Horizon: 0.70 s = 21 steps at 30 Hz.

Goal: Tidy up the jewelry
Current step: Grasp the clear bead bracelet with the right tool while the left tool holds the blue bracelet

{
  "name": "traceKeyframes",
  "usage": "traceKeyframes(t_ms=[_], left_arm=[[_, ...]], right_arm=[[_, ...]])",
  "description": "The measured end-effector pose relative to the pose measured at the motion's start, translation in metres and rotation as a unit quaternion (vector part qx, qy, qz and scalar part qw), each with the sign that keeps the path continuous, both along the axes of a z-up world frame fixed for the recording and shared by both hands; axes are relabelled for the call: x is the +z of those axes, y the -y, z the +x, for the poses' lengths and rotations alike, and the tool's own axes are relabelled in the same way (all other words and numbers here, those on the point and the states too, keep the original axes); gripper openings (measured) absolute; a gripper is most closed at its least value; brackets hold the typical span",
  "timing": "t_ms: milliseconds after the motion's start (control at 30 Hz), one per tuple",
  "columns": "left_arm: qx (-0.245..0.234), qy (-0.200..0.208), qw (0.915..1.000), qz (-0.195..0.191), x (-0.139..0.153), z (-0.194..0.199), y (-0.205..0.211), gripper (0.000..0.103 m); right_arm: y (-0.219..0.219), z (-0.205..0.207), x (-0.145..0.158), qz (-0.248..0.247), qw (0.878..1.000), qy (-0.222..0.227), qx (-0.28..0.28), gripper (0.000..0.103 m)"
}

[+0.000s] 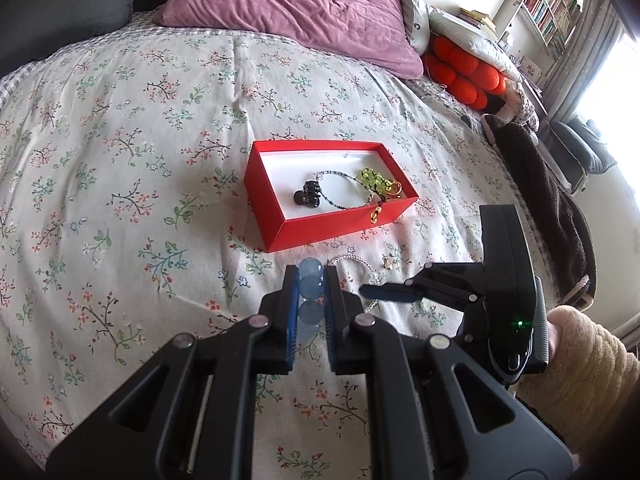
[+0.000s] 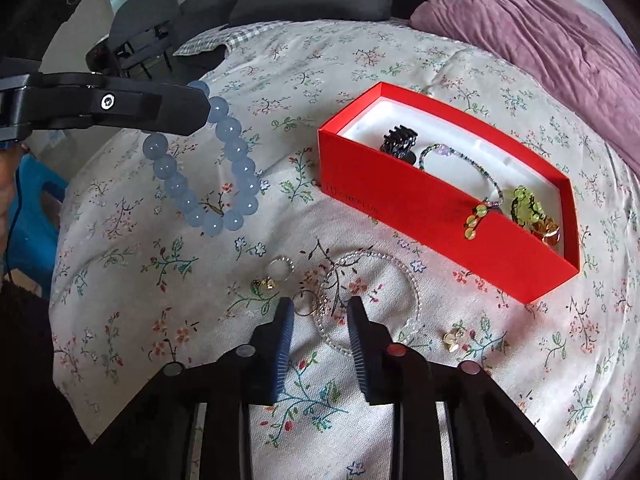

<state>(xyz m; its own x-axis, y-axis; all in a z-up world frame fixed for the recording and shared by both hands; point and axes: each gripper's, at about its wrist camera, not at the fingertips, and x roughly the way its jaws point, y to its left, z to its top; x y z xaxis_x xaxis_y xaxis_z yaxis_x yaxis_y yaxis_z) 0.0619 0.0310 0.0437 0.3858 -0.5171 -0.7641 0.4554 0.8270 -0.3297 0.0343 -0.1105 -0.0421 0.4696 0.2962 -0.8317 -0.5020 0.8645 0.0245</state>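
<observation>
My left gripper is shut on a pale blue bead bracelet, which hangs above the bed in the right wrist view. A red box with a white lining sits ahead; it holds a black hair claw, a thin beaded bracelet and green-yellow beads. My right gripper is open low over a clear bead necklace and a thin ring. The red box lies to its right.
On the floral bedspread lie a silver ring, a gold charm and gold earrings. A mauve pillow and orange cushions sit behind; a dark blanket lies right.
</observation>
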Motion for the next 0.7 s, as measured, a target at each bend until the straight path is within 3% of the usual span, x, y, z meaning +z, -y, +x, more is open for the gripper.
traceKeyframes(t_ms=[33, 100, 200, 400, 567, 700], left_arm=[[-0.001, 0.000, 1.0000, 0.001, 0.000, 0.000, 0.001, 0.013], [-0.001, 0.000, 1.0000, 0.002, -0.001, 0.000, 0.002, 0.013], [0.001, -0.001, 1.0000, 0.003, -0.002, 0.000, 0.001, 0.013], [0.000, -0.004, 1.0000, 0.007, -0.005, 0.002, 0.002, 0.013], [-0.001, -0.005, 1.0000, 0.008, -0.006, 0.003, 0.005, 0.013], [-0.003, -0.007, 0.9999, 0.009, -0.007, 0.002, 0.006, 0.013]], right_arm=[[0.000, -0.001, -0.001, 0.000, 1.000, -0.003, 0.003, 0.071], [0.000, -0.005, 0.001, -0.001, 1.000, 0.012, 0.003, 0.080], [0.003, -0.004, 0.006, 0.007, 1.000, 0.021, -0.003, 0.079], [0.029, 0.019, 0.004, 0.032, 0.994, -0.010, -0.108, 0.079], [0.026, 0.029, 0.008, 0.066, 0.984, -0.027, -0.163, 0.079], [0.007, 0.032, -0.001, 0.025, 0.984, -0.025, -0.175, 0.079]])
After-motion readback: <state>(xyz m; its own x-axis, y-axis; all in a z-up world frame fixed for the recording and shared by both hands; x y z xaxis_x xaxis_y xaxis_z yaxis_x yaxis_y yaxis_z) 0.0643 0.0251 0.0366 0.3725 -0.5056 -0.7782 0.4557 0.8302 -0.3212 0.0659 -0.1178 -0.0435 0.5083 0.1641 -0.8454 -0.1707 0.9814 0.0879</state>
